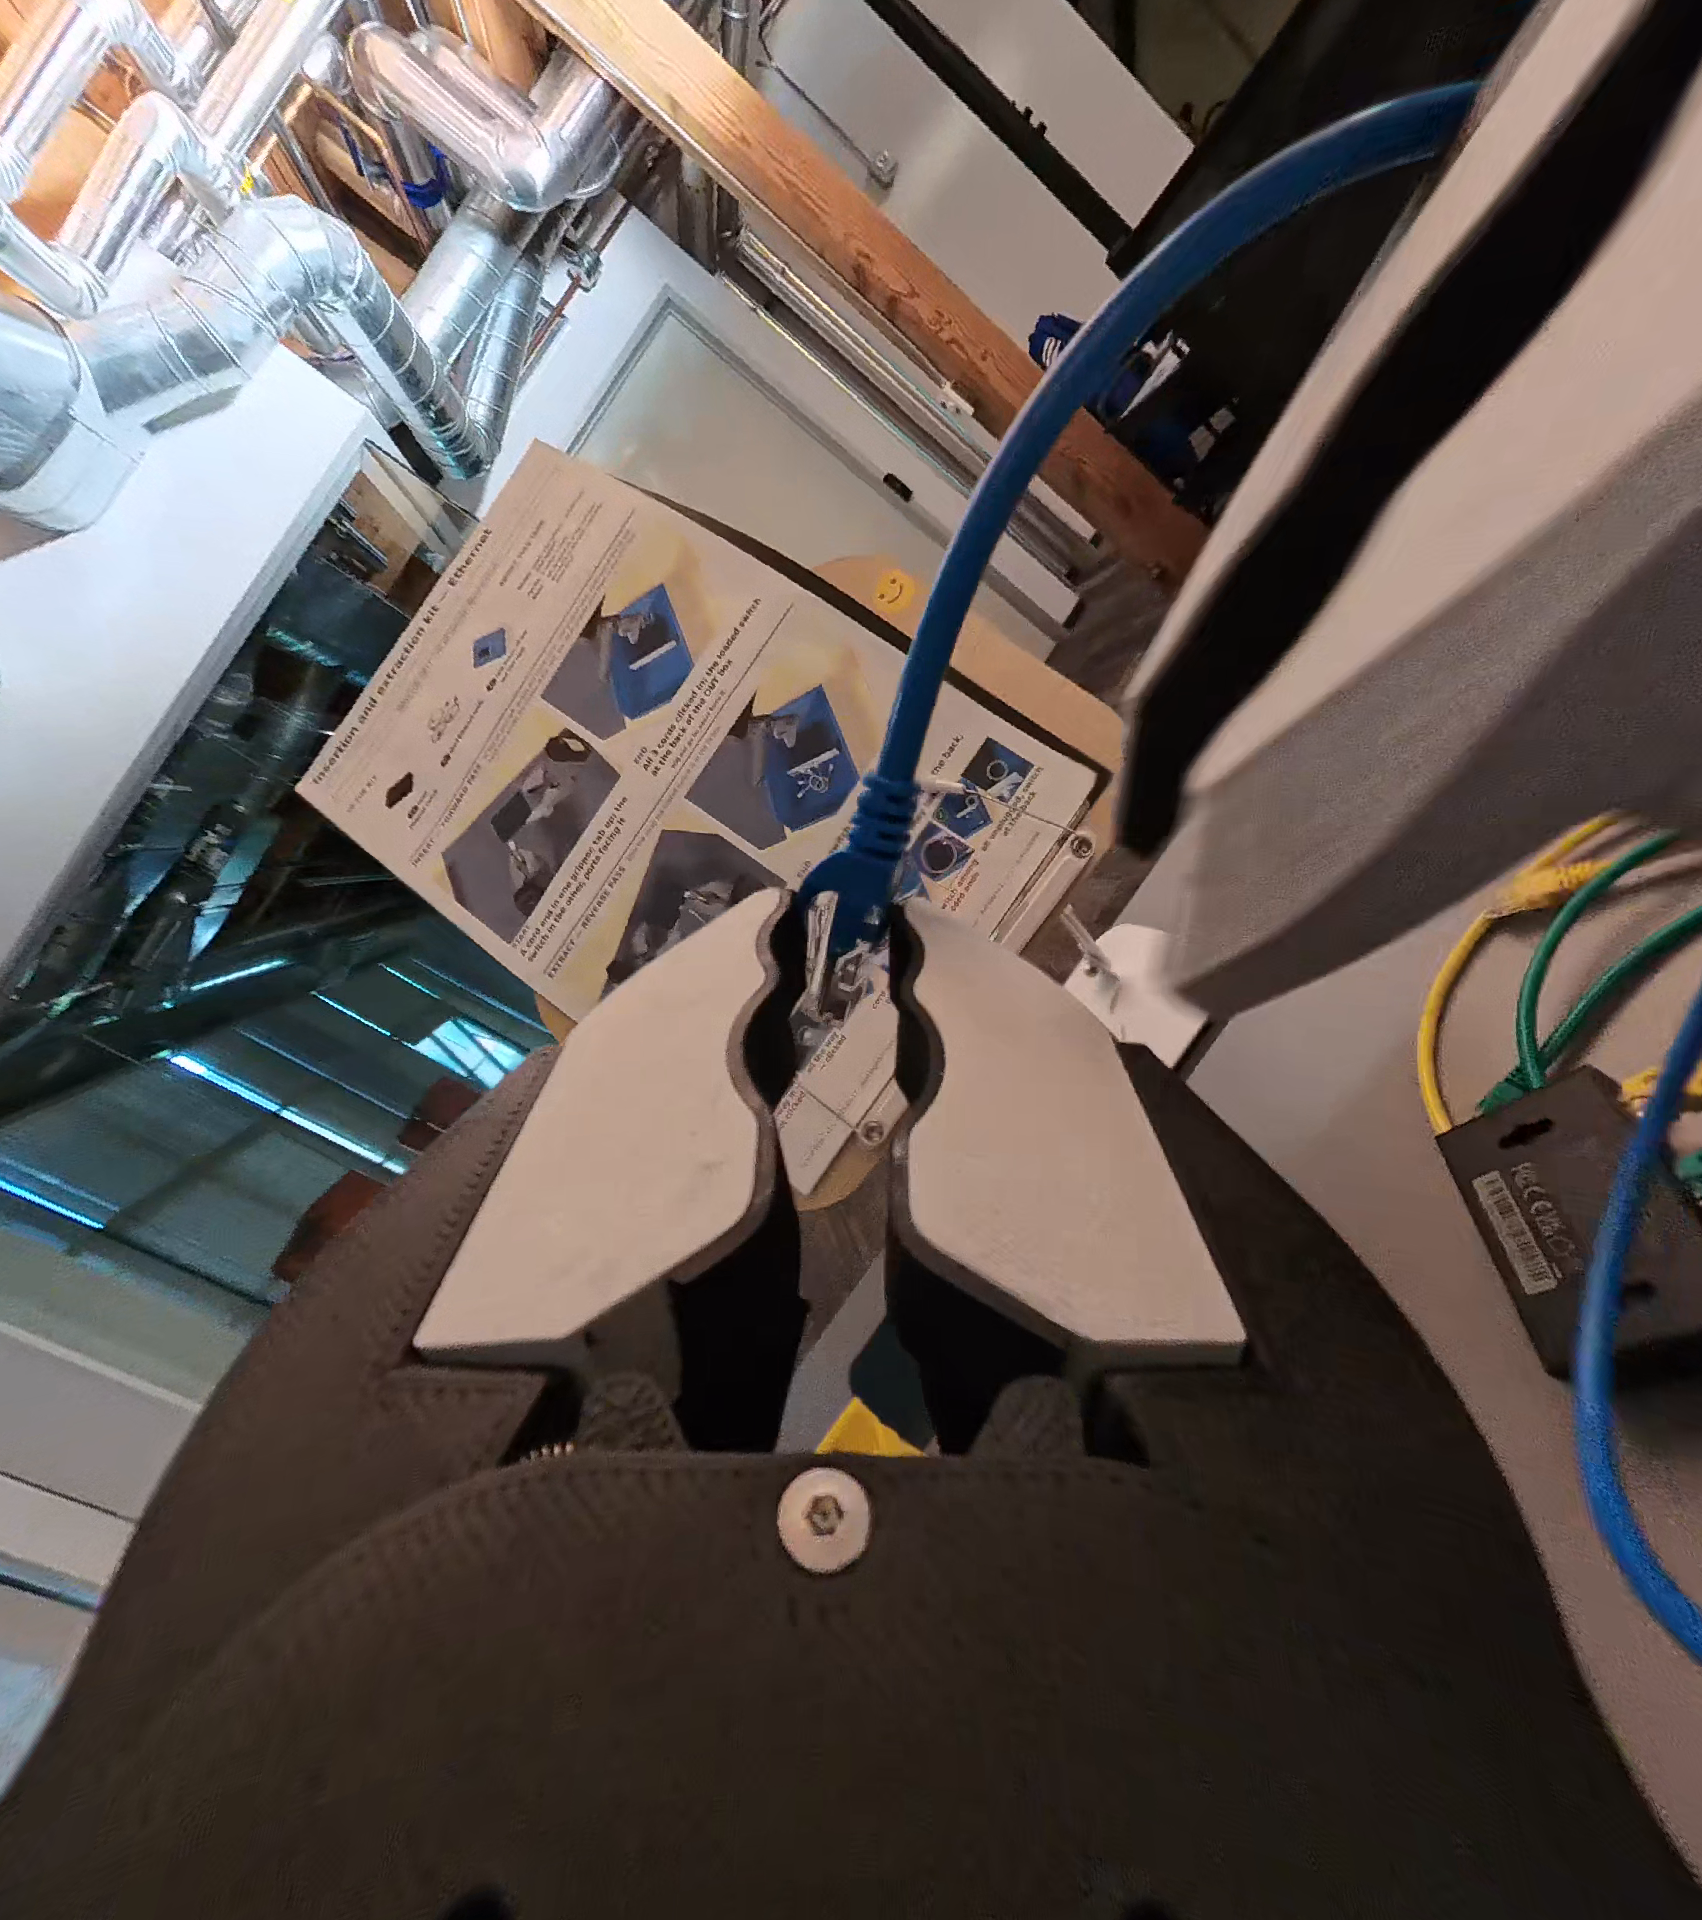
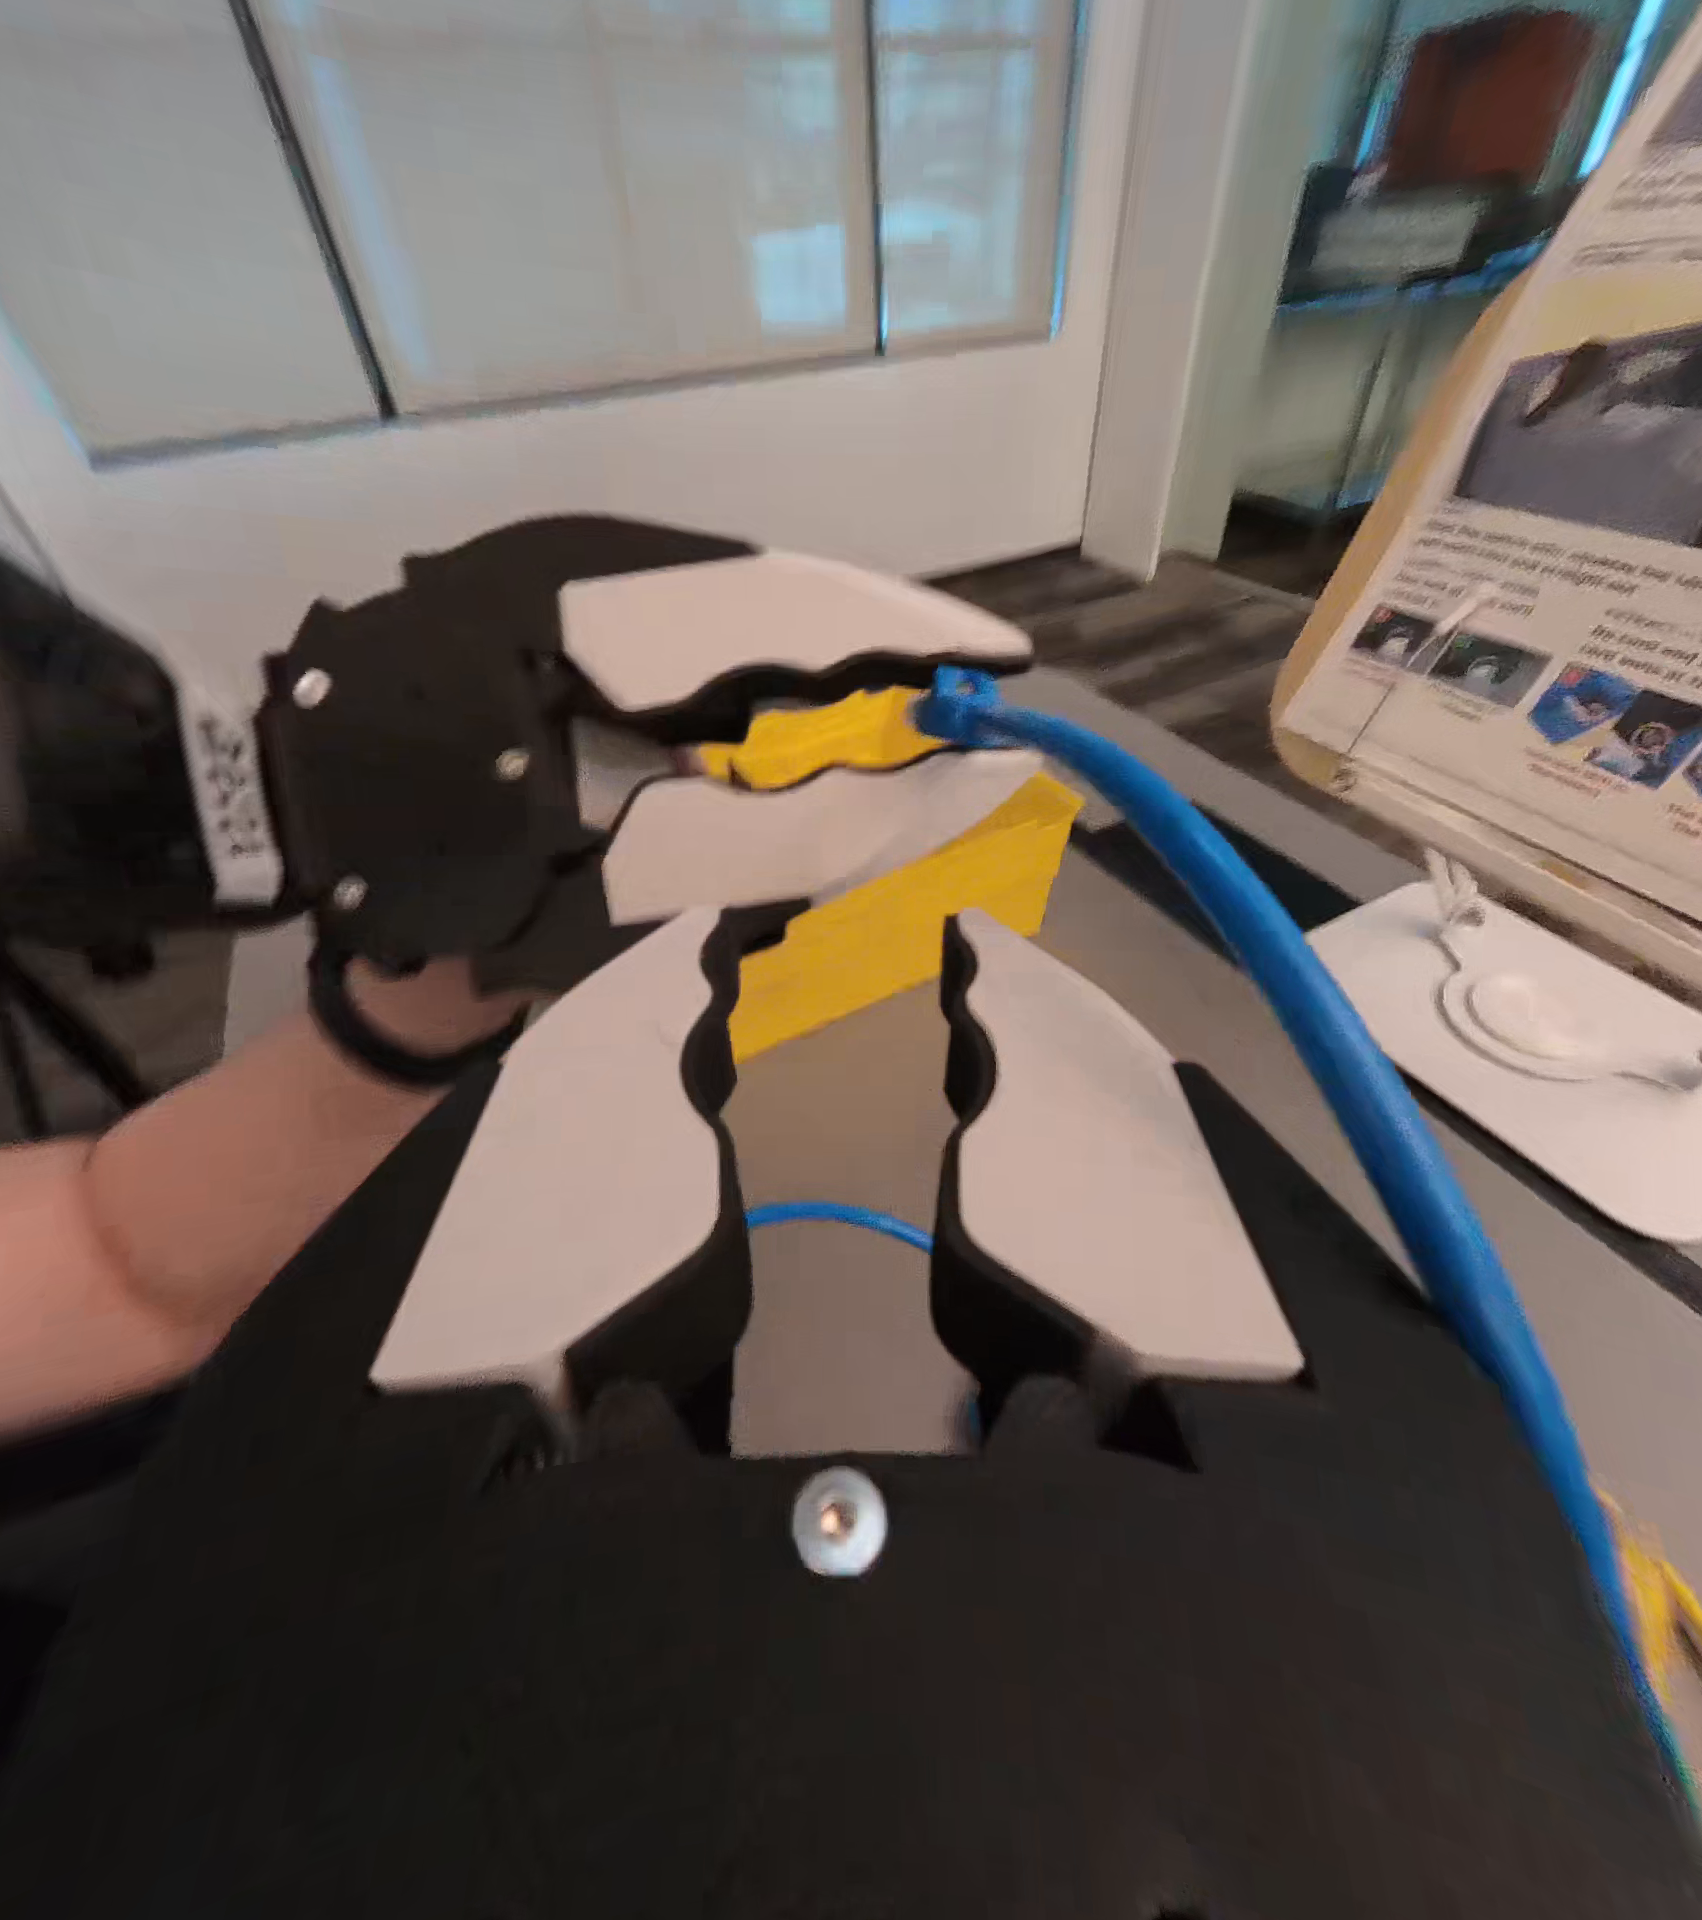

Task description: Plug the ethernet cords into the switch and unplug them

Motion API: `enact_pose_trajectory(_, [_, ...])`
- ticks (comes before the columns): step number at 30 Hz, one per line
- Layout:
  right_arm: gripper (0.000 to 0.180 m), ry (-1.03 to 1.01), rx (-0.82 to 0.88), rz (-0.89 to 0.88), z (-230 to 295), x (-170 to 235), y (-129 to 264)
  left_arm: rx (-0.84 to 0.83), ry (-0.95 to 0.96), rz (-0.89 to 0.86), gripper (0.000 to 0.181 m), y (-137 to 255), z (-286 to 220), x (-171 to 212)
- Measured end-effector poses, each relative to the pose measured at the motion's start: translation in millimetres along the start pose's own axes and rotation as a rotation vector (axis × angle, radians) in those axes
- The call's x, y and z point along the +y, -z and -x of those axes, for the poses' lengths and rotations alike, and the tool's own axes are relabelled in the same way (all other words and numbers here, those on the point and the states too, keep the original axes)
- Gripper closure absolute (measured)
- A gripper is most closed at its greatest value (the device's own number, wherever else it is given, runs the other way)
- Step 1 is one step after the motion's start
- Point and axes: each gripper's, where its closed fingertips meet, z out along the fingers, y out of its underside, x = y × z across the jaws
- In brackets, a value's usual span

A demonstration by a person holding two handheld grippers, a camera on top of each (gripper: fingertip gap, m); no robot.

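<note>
Blue cord (image 1: pixel 940 582): its plug end (image 1: pixel 842 935) is clamped between the tips of the left gripper (image 1: pixel 842 940), which is closed tight on it; the clear connector and its clip show in the narrow gap between the two pale fingers (image 1: pixel 649 1122). From the plug the cord arcs up and away, then loops down beside the switch (image 1: pixel 1605 1226), a small black box lying on the grey table (image 1: pixel 1346 1351), right of the left gripper and well apart from it. In the right wrist view a yellow piece (image 2: pixel 816 738) also sits between the left fingers behind the plug; what it is cannot be told.

Right gripper (image 2: pixel 831 1049) is empty, its fingers parted wide, hovering near the left gripper and above a yellow block (image 2: pixel 930 914) on the table.

Judgement on the step: the blue plug is being carried toward, or away from, the switch; which cannot be told. For insertion, the plug should be squared to a free port with its clip clear of the fingers, the right gripper steadying the switch, and slack kept in the cord.

Count: two grippers; one switch; one blue cord; yellow cords (image 1: pixel 1449 987) and green cords (image 1: pixel 1574 935) at the switch, at least one of each, exact number unclear; one instruction board (image 1: pixel 618 727) propped behind the left gripper.
</note>
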Motion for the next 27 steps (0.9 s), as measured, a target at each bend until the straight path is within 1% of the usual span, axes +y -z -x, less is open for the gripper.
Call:
enact_pose_trajectory(2, [0.136,-0.026,0.031,-0.118,-7.9,-7.0,-6.2,-0.007,-0.036,-0.032,0.168,0.5,-4.5,-6.1])
enact_pose_trajectory(4, [0.136,0.004,0.108,-0.226,-19.9,-16.8,-1.7,-0.002,-0.064,-0.056,0.167,0.2,-10.5,-11.6])
enact_pose_trajectory(5, [0.132,0.032,0.133,-0.271,-23.6,-21.5,1.9,-0.007,-0.076,-0.073,0.168,0.5,-12.3,-14.5])
enact_pose_trajectory(7, [0.145,0.086,0.142,-0.325,-25.2,-27.2,8.5,-0.017,-0.104,-0.088,0.168,0.7,-14.4,-17.0])
enact_pose_trajectory(9, [0.146,0.101,0.106,-0.317,-22.6,-26.9,8.5,-0.035,-0.133,-0.108,0.168,2.1,-14.2,-19.5])
enact_pose_trajectory(11, [0.147,0.044,0.033,-0.308,-18.2,-25.8,6.7,-0.042,-0.149,-0.121,0.168,3.5,-14.2,-21.1])
enact_pose_trajectory(13, [0.166,-0.013,-0.01,-0.314,-20.5,-25.6,8.7,-0.032,-0.149,-0.139,0.168,5.0,-15.9,-23.1])
enact_pose_trajectory(15, [0.168,-0.049,-0.082,-0.321,-18.0,-26.0,11.2,-0.032,-0.139,-0.161,0.168,6.2,-16.8,-25.8])
enact_pose_trajectory(17, [0.168,-0.004,-0.091,-0.315,-17.9,-26.2,13.2,0.001,-0.066,-0.187,0.167,6.3,-18.6,-27.7])
enact_pose_trajectory(18, [0.168,0.061,-0.077,-0.323,-17.4,-27.4,14.7,0.034,-0.006,-0.201,0.168,6.9,-18.5,-27.8])
enact_pose_trajectory(19, [0.168,0.139,-0.026,-0.343,-20.0,-29.9,17.7,0.085,0.08,-0.2,0.169,7.2,-17.1,-25.5])
enact_pose_trajectory(20, [0.168,0.234,0.024,-0.386,-21.2,-35.5,23.4,0.163,0.196,-0.193,0.166,7.7,-16.2,-22.4])
enact_pose_trajectory(22, [0.168,0.469,0.079,-0.454,-13.5,-42.7,34.5,0.395,0.494,-0.196,0.146,12.7,-18.3,-21.0])
enact_pose_trajectory(23, [0.168,0.57,0.112,-0.473,-10.4,-44.1,38.4,0.54,0.676,-0.235,0.135,19.4,-19.2,-27.6])
enact_pose_trajectory(24, [0.168,0.675,0.092,-0.498,-0.4,-43.3,40.6,0.701,0.878,-0.311,0.125,29.8,-16.5,-40.1])
enact_pose_trajectory(25, [0.168,0.76,0.08,-0.513,7.5,-41.1,41.3,0.855,1.074,-0.402,0.124,41.0,-8.7,-53.2])
enact_pose_trajectory(26, [0.168,0.813,0.121,-0.52,7.4,-40.7,41.9,0.969,1.22,-0.469,0.124,47.9,-0.9,-60.8])
enact_pose_trajectory(27, [0.168,0.868,0.122,-0.534,11.7,-38.9,41.7,1.039,1.281,-0.48,0.124,50.0,-0.9,-62.4])
